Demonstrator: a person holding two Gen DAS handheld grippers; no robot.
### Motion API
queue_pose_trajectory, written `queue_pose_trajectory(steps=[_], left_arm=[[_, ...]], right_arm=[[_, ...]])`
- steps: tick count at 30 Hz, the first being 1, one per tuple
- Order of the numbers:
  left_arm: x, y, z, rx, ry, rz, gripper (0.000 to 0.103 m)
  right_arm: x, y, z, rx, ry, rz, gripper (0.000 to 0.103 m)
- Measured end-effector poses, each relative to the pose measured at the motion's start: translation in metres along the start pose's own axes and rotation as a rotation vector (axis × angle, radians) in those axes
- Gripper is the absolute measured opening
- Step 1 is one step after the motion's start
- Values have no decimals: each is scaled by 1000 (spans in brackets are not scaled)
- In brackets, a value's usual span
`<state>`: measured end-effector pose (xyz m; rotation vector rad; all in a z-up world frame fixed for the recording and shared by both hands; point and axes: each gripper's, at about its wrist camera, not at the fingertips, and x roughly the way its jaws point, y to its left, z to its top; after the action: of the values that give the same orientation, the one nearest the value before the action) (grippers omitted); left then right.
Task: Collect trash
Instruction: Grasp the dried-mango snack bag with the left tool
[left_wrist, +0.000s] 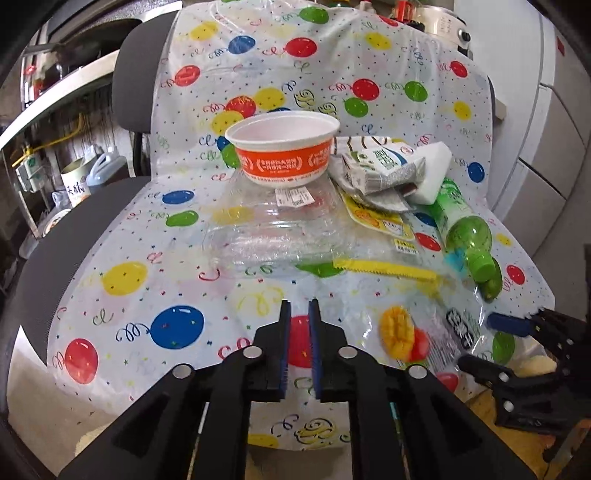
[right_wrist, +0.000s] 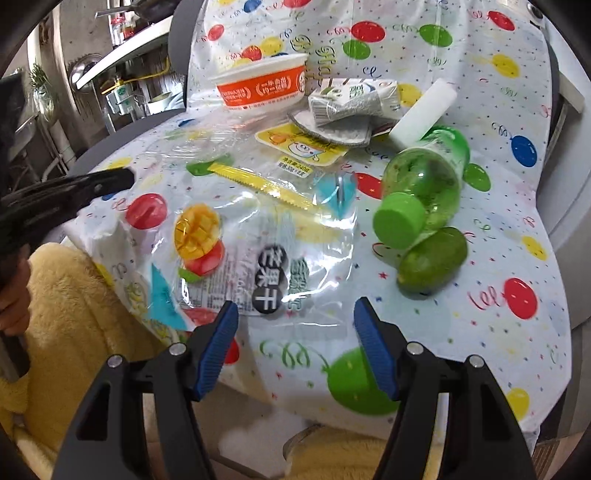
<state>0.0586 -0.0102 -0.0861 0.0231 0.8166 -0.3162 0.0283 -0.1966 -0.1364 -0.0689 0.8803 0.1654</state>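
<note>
Trash lies on a balloon-print plastic sheet (left_wrist: 177, 295) draped over a chair. At the back are an orange-and-white paper bowl (left_wrist: 282, 147) (right_wrist: 258, 85), a crushed milk carton (left_wrist: 380, 166) (right_wrist: 354, 98) and a white block (left_wrist: 432, 177) (right_wrist: 421, 110). A green bottle (left_wrist: 465, 229) (right_wrist: 424, 184) lies on its side beside a green fruit (right_wrist: 432, 262). My left gripper (left_wrist: 299, 306) hovers over bare sheet, jaws a narrow gap apart with nothing between them. My right gripper (right_wrist: 297, 306) stands wide open at the near edge of a clear dried-mango bag (right_wrist: 258, 240) (left_wrist: 424, 332).
A clear plastic container (left_wrist: 273, 229) lies in front of the bowl, with a yellow printed lid (right_wrist: 299, 147) by the carton. A person's yellow fleece sleeve (right_wrist: 74, 314) is at the chair's front edge. Kitchen shelves (left_wrist: 55, 92) stand on the left and white cabinets (left_wrist: 554, 147) on the right.
</note>
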Motion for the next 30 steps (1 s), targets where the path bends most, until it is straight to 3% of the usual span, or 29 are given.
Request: queue_pose_trajectory(steps=[3,8,16,19,23,28,30], left_arm=[[-3,-1,-5,21,15,-35,24],[-3,-11,-9,75,28,-100,34],[14,-34,-18,173,75,-133,42],[18,-34,-17,164,87,-153,50],[22,-35,-17,131,111,-194,50],[31,-35,-16,78,148,-244,46],[33,-35,-15,68,155,-238,35]], right_arm=[[4,-4,3,30,-22,21,74],[7,-1,4,5,-57,43,73],[7,5,20,-20,-72,62,31],[8,8,29,-35,-77,28,31],[16,8,33,-38,-51,12,31],[18,-2,31,7,-52,56,31],[16,-8,30,26,-48,65,31]])
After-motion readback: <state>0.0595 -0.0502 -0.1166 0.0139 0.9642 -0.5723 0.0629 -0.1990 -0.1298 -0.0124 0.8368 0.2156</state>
